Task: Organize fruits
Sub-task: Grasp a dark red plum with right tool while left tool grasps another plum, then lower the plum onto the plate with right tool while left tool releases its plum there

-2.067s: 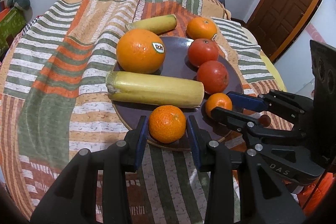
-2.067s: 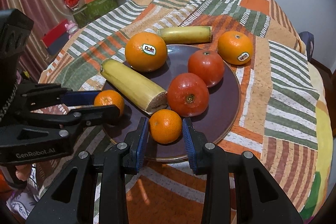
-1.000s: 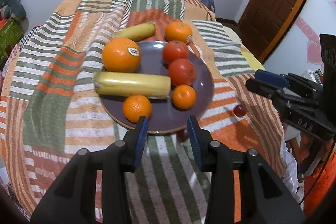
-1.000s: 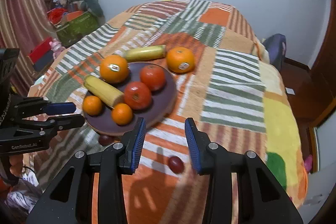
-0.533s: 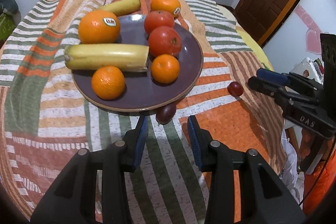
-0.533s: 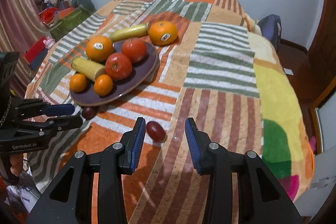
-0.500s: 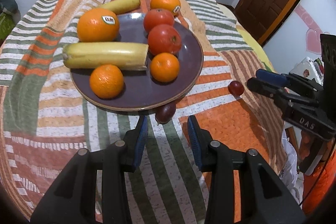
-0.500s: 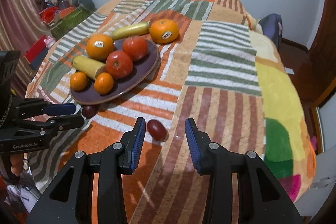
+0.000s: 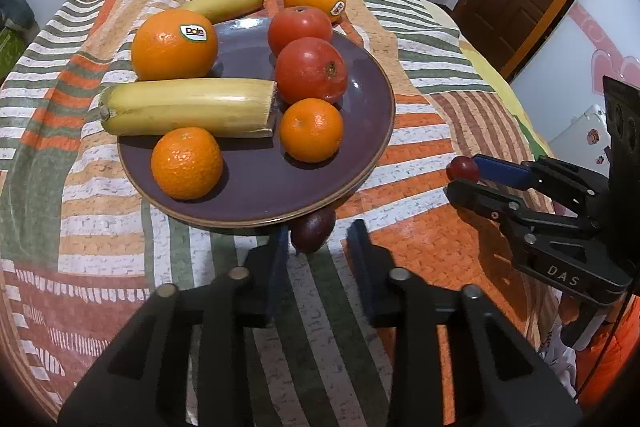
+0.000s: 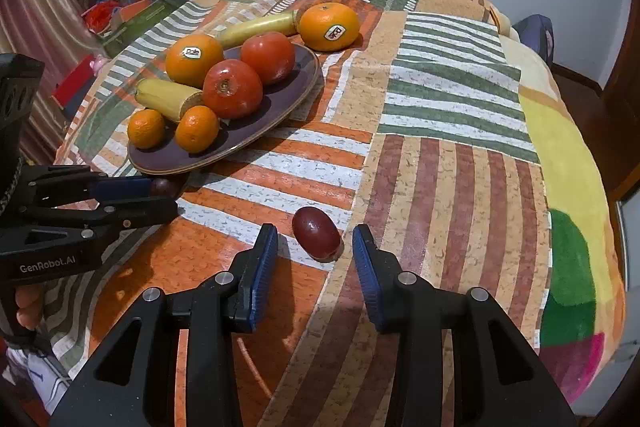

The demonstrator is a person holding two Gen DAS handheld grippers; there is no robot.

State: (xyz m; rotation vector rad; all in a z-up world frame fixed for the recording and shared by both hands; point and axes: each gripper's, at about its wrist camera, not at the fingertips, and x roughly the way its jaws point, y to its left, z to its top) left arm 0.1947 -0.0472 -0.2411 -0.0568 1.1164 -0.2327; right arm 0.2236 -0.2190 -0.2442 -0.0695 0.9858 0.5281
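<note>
Purple and loaded, the plate (image 9: 372, 99) sits on a striped cloth (image 10: 452, 131) holding two small oranges, two tomatoes, a large orange (image 9: 174, 45) and a cut banana (image 9: 188, 107). Another banana and an orange lie on the cloth just beyond it. The left tongs (image 9: 316, 247) are spread around a dark plum (image 9: 313, 229) tucked against the plate's near rim. The right tongs (image 10: 315, 259) are spread too, with a red plum (image 10: 316, 233) on the cloth between their tips, untouched.
</note>
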